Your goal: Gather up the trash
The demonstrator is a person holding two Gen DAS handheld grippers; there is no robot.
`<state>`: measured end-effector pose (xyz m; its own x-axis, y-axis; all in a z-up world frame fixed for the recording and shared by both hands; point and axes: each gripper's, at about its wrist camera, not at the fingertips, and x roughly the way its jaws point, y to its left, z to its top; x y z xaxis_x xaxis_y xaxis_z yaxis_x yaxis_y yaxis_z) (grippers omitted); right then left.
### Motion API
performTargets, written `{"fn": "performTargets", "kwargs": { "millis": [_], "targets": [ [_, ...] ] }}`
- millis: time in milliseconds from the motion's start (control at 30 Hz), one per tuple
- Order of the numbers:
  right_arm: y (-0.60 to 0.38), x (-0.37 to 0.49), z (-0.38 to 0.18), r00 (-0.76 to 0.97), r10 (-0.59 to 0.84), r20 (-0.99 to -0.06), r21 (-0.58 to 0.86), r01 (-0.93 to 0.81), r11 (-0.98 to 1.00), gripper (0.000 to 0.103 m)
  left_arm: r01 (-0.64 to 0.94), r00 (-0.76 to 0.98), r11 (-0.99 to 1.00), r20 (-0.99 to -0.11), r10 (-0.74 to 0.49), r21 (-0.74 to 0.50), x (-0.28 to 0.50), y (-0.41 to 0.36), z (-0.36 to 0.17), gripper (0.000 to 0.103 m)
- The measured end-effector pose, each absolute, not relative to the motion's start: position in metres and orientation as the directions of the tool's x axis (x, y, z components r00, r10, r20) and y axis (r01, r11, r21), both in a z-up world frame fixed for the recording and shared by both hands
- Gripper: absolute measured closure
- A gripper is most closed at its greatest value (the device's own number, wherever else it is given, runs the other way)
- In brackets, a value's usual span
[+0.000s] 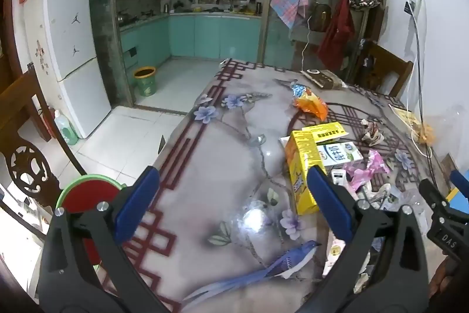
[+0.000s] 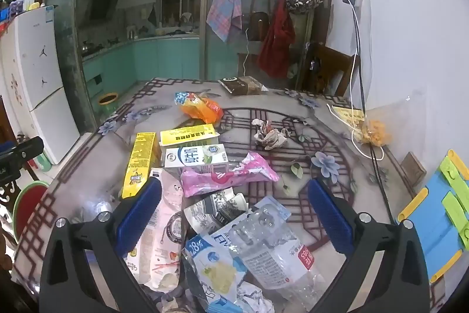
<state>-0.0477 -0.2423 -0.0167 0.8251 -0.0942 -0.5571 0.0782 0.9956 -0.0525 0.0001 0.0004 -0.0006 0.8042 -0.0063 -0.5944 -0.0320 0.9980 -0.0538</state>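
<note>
Trash lies scattered on the flowered table [image 1: 222,148]. In the right wrist view I see a yellow carton [image 2: 140,163], a white milk carton [image 2: 195,158], a pink wrapper [image 2: 228,175], a crushed clear plastic bottle [image 2: 272,248], a blue-white packet [image 2: 214,269], a crumpled paper ball [image 2: 269,134] and an orange snack bag [image 2: 202,106]. My right gripper [image 2: 234,213] is open above the bottle and packets. My left gripper [image 1: 234,201] is open over bare table, with the yellow carton [image 1: 303,166] beside its right finger. The right gripper's tip [image 1: 439,195] shows at the right edge.
A red and green bin [image 1: 88,195] stands off the table's left edge, by a carved wooden chair [image 1: 26,166]. A green and yellow bin [image 1: 145,79] stands on the kitchen floor. A blue and yellow folder [image 2: 436,219] and cables [image 2: 360,119] lie at the table's right side.
</note>
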Motion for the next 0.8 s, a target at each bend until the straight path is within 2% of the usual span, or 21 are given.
{"fn": "performTargets", "kwargs": {
  "millis": [233,533,800],
  "targets": [
    [-0.243,-0.048,-0.018,0.819,-0.086,-0.568,-0.048,0.071,0.996,0.007,-0.061,0.754,0.991,-0.656,-0.031,-0.116,0.016,0.016,-0.016,0.004],
    [-0.249,-0.047,-0.022,0.811,-0.093,-0.577,-0.055,0.075,0.996,0.007,-0.049,0.747,0.997,-0.665,0.000,-0.056,0.011,0.003,-0.020,0.004],
    [-0.243,-0.042,-0.031,0.788,-0.112,-0.605,-0.081,0.079,0.994,0.007,-0.013,0.747,0.997,-0.664,-0.038,-0.072,0.011,-0.004,-0.016,0.004]
  ]
}}
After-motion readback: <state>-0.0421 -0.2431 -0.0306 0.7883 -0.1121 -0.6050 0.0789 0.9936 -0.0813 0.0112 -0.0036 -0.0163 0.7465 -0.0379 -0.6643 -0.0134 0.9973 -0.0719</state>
